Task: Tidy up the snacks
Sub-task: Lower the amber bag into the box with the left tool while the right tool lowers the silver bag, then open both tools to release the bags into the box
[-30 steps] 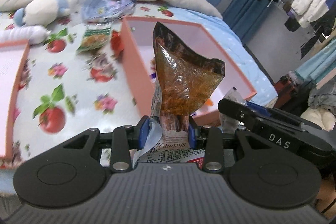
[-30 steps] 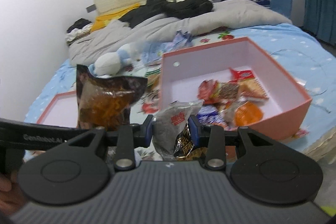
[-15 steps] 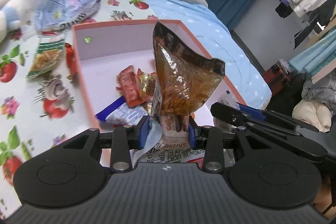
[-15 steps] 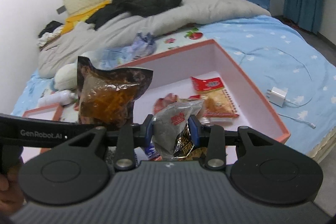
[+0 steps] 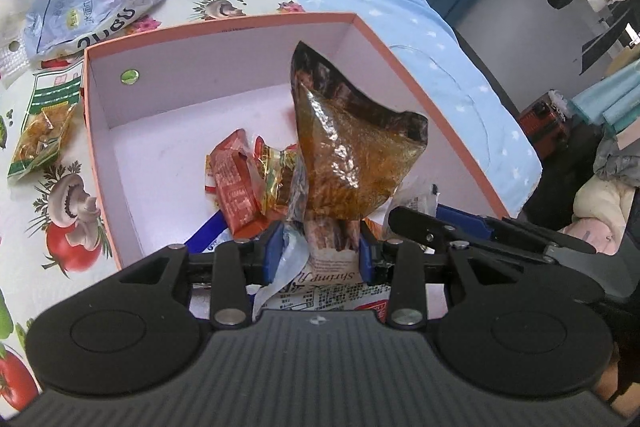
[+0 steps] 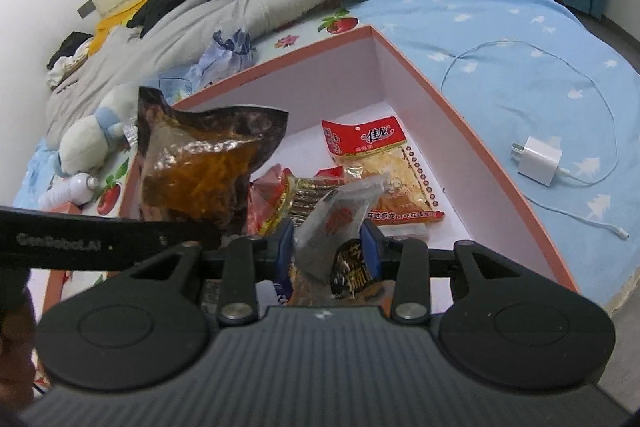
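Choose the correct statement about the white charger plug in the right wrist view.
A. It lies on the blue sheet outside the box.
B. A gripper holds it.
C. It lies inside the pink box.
A: the white charger plug rests on the blue sheet, beyond the pink box wall.

1 pink box [image 5: 420, 83]. 2 grippers, each w/ 1 snack bag: brown bag [image 5: 352, 163] and grey bag [image 6: 340, 223]. Approx 5 packets inside the box, some hidden. 2 packets outside at 9–10 o'clock: green one [image 5: 40, 131], blue-white one [image 5: 100, 15]. 1 plush toy [image 6: 92, 139], 1 charger [image 6: 538, 161].
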`<state>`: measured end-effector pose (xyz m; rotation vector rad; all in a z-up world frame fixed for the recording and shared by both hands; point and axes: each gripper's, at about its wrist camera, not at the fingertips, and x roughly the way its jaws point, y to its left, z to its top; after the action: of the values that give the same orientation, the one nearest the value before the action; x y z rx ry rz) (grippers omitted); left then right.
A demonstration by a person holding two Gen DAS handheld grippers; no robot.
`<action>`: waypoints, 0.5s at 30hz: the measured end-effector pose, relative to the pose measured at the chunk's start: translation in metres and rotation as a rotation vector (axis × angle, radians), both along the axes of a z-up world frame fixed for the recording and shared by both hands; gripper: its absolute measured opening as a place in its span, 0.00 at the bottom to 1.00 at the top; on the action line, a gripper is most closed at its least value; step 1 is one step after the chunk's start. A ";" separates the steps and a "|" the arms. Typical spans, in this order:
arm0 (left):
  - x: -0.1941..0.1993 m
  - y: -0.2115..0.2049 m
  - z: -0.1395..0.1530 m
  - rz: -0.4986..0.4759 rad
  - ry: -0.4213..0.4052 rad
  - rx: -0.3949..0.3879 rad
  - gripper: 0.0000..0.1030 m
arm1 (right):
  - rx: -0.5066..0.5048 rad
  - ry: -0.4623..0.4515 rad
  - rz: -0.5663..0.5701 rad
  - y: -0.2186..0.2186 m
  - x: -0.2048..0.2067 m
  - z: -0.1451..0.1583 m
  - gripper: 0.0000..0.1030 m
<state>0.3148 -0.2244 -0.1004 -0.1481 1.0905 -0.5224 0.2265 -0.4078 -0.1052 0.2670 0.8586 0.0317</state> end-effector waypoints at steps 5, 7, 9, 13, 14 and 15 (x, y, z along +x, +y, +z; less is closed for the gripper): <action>-0.007 0.005 0.015 0.035 -0.049 0.033 0.68 | -0.009 -0.007 0.007 0.004 -0.006 0.009 0.47; -0.015 0.009 0.025 0.032 -0.079 0.038 0.68 | -0.003 -0.023 0.000 0.006 -0.015 0.017 0.50; -0.025 0.015 0.037 0.038 -0.100 0.034 0.68 | -0.003 -0.040 0.004 0.009 -0.024 0.026 0.50; -0.058 0.027 0.062 0.051 -0.146 0.012 0.68 | -0.018 -0.091 0.017 0.021 -0.053 0.047 0.50; -0.068 0.030 0.068 0.053 -0.159 0.012 0.68 | -0.020 -0.103 0.019 0.024 -0.061 0.052 0.50; -0.078 0.033 0.074 0.055 -0.170 0.014 0.68 | -0.020 -0.117 0.021 0.027 -0.071 0.057 0.50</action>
<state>0.2370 -0.1915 -0.0269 -0.1190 0.9217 -0.4698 0.1550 -0.3803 -0.0485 0.2352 0.7450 0.0575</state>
